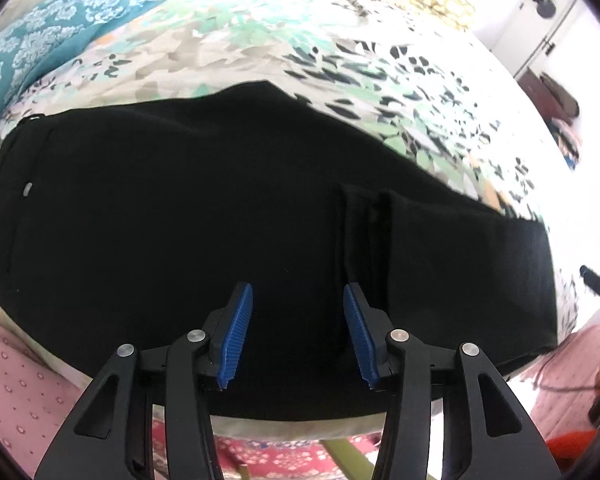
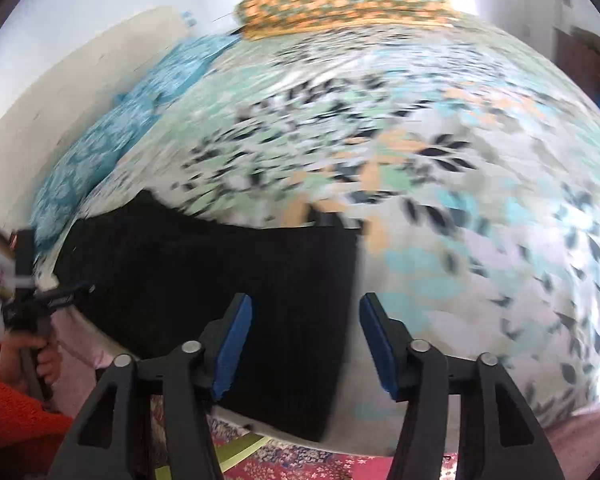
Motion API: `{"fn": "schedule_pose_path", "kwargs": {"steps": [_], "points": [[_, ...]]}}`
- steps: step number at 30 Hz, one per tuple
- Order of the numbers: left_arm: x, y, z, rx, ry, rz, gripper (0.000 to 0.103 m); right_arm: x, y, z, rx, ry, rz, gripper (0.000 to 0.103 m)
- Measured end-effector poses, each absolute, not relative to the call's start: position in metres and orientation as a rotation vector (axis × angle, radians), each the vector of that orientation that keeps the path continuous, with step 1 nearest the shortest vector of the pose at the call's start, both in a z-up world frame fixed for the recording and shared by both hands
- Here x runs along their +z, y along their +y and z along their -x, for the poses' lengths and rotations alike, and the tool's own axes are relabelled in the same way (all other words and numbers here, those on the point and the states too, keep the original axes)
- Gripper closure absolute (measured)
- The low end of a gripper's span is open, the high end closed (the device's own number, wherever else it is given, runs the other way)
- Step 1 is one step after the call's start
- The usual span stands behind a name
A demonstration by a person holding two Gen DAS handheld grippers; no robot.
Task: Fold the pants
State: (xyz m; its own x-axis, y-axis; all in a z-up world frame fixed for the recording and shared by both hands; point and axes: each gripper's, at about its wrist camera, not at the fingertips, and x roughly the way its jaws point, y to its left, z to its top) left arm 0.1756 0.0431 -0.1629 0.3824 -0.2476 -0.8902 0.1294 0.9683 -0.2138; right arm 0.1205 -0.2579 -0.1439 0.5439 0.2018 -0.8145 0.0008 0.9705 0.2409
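Note:
Black pants lie folded flat near the front edge of a bed with a floral sheet. The leg ends lie doubled back over the pants at the right. My left gripper is open and empty, just above the pants' near middle. In the right wrist view the pants fill the lower left, their right end edge between my fingers. My right gripper is open and empty above that edge. The left gripper shows at the far left, held in a hand.
A teal patterned blanket lies at the bed's back left. A yellow-green patterned pillow sits at the far end. A red patterned rug is on the floor below the bed edge. Pink bedding hangs at the side.

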Motion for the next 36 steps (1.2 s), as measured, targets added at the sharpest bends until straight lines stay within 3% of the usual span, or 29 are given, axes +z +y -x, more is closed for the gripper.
{"fn": "schedule_pose_path", "kwargs": {"steps": [5,8,11,12,16,19,21,23,25,27,30,36], "points": [[-0.140,0.014,-0.165,-0.381,1.029,0.048,0.053,-0.171,-0.231,-0.130,0.161,1.057,-0.243,0.045],[-0.156,-0.012,-0.170,-0.417,1.072,-0.056,0.054,-0.166,-0.226,-0.123,0.161,1.030,-0.202,0.045],[-0.183,-0.022,-0.181,-0.417,1.174,-0.077,0.093,-0.156,-0.225,-0.114,0.156,0.964,-0.180,0.045],[-0.184,-0.019,-0.183,-0.412,1.172,-0.054,0.097,-0.151,-0.225,-0.111,0.155,0.938,-0.170,0.045],[-0.166,-0.006,-0.186,-0.368,1.087,-0.034,0.099,-0.145,-0.218,-0.108,0.162,0.894,-0.137,0.031],[-0.187,-0.006,-0.191,-0.360,1.157,-0.041,0.098,-0.172,-0.208,-0.122,0.182,1.011,-0.139,0.031],[-0.190,-0.008,-0.188,-0.354,1.154,-0.067,0.092,-0.203,-0.201,-0.134,0.166,1.142,-0.112,0.031],[-0.187,-0.013,-0.188,-0.356,1.150,-0.090,0.088,-0.207,-0.190,-0.133,0.165,1.104,-0.018,0.024],[-0.182,-0.008,-0.188,-0.376,1.160,-0.041,0.069,-0.202,-0.183,-0.135,0.167,1.110,0.014,0.022],[-0.172,0.004,-0.189,-0.338,1.142,0.002,0.028,-0.191,-0.189,-0.131,0.196,1.063,-0.064,0.022],[-0.144,0.054,-0.200,-0.224,1.054,0.078,0.018,-0.179,-0.201,-0.125,0.178,1.008,-0.128,0.022],[-0.131,0.219,-0.255,0.065,1.049,0.310,0.016,-0.182,-0.223,-0.128,0.128,1.003,-0.226,0.022]]}}
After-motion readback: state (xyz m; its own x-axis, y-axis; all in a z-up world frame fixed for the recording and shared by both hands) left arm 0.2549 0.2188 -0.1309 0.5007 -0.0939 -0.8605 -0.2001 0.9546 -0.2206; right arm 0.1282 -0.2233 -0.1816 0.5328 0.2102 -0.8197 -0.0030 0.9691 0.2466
